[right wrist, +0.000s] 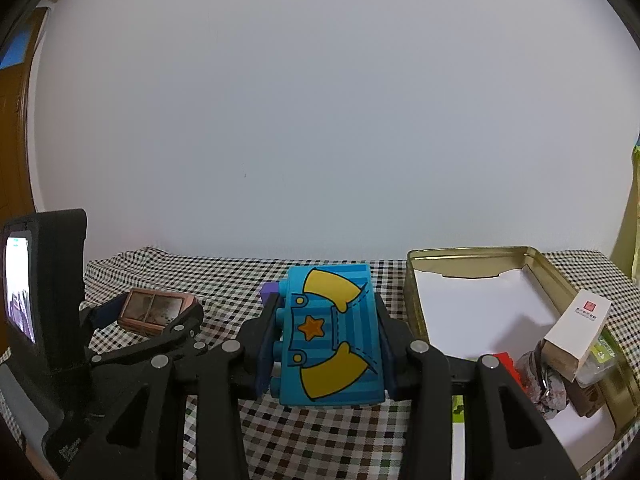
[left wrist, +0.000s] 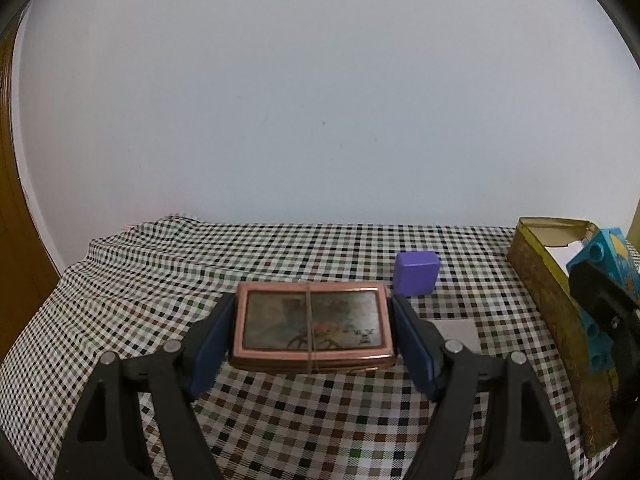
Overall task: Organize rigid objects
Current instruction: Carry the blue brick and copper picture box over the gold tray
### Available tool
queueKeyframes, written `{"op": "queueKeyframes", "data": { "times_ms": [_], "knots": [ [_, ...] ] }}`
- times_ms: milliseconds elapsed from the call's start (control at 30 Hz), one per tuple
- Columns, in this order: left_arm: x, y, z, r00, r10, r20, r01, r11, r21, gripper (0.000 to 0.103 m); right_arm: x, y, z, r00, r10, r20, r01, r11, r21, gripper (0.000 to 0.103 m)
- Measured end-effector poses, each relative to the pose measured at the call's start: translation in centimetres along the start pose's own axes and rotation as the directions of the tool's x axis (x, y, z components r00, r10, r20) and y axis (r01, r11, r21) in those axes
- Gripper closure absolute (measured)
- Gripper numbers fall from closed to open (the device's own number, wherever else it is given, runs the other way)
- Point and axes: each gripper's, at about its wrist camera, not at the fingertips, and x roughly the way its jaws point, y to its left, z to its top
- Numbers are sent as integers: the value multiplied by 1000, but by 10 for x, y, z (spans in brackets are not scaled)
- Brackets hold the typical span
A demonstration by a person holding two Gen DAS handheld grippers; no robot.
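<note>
My left gripper [left wrist: 312, 314] is shut on a flat copper-rimmed case [left wrist: 312, 322] with a worn picture lid and a band around its middle. It holds the case by its short ends, just above the checked cloth. From the right wrist view, the same case [right wrist: 158, 310] hangs in the left gripper [right wrist: 154, 314] at the left. My right gripper [right wrist: 326, 308] is shut on a blue toy block [right wrist: 328, 332] printed with yellow sleeves and an orange star, studs facing left. That block [left wrist: 612, 248] also shows at the right edge of the left wrist view.
A small purple block [left wrist: 416, 274] stands on the cloth behind the case. An open gold tin [right wrist: 472, 254] lined with white paper sits at the right, holding a white carton [right wrist: 576, 328], a red piece [right wrist: 506, 362] and other small items. A white wall backs the table.
</note>
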Motion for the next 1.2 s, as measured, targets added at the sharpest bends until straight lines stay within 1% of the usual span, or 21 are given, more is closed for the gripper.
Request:
{"op": "queueKeyframes", "data": {
  "times_ms": [267, 733, 900, 1000, 1200],
  "knots": [
    [-6, -3, -1, 1000, -9, 4, 9, 1000, -11, 27, -9, -9, 1, 1000, -12, 24, 12, 1000, -22, 58],
    [-24, -24, -6, 999, -38, 20, 39, 999, -11, 27, -22, -46, 6, 997, -53, 49, 54, 998, -14, 58],
    [-31, -29, -6, 999, -47, 27, 48, 998, -27, 27, -29, -57, 6, 996, -66, 56, 67, 998, -16, 58],
    [-38, -32, -5, 997, -61, 39, 62, 997, -36, 27, -29, -62, 6, 995, -72, 62, 74, 997, -21, 58],
    [-51, -51, -2, 994, -83, 70, 84, 996, -14, 27, -36, -77, 8, 993, -96, 75, 97, 995, -11, 58]
  ]
}}
